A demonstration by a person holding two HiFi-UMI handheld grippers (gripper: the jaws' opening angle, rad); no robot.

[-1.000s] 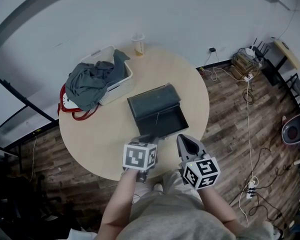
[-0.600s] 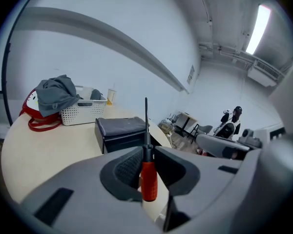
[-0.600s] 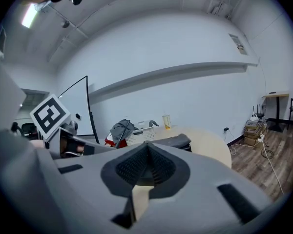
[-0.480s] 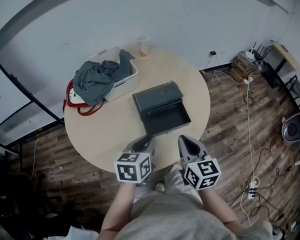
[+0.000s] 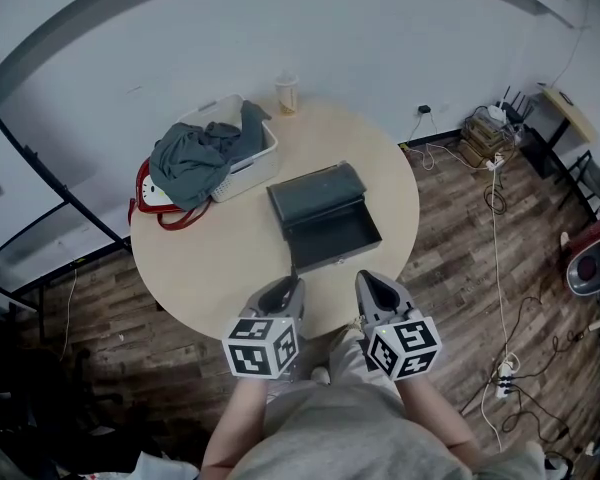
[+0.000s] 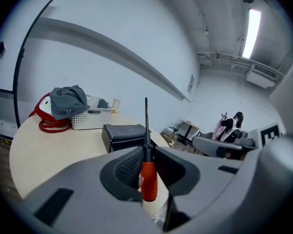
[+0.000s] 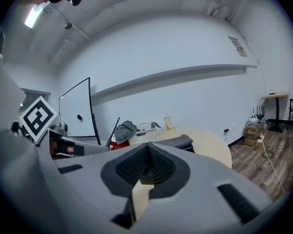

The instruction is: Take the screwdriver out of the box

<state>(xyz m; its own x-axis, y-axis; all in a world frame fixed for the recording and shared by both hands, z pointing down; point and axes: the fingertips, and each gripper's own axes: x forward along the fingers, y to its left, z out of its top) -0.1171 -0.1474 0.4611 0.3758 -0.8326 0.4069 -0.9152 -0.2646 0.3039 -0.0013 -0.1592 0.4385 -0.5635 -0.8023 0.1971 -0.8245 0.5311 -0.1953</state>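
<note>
A screwdriver with a red handle (image 6: 148, 180) and a thin black shaft is clamped between the pads of my left gripper (image 6: 146, 172), shaft pointing up and forward. In the head view that gripper (image 5: 280, 293) hangs over the near edge of the round table (image 5: 200, 268), just short of the dark box (image 5: 325, 226). The box stands open, its lid tipped back and its tray looking bare. My right gripper (image 5: 370, 286) hovers beside the left one, its pads (image 7: 136, 165) meeting at the tips with nothing between them.
A white basket (image 5: 242, 160) heaped with grey clothes stands at the table's back left, beside a red bag (image 5: 145, 206). A cup (image 5: 286, 92) sits at the far edge. Cables and a power strip (image 5: 500, 373) lie on the wooden floor to the right.
My left gripper has drawn back from the box's front edge toward the person and risen, carrying the screwdriver. The right gripper has shifted only a little.
</note>
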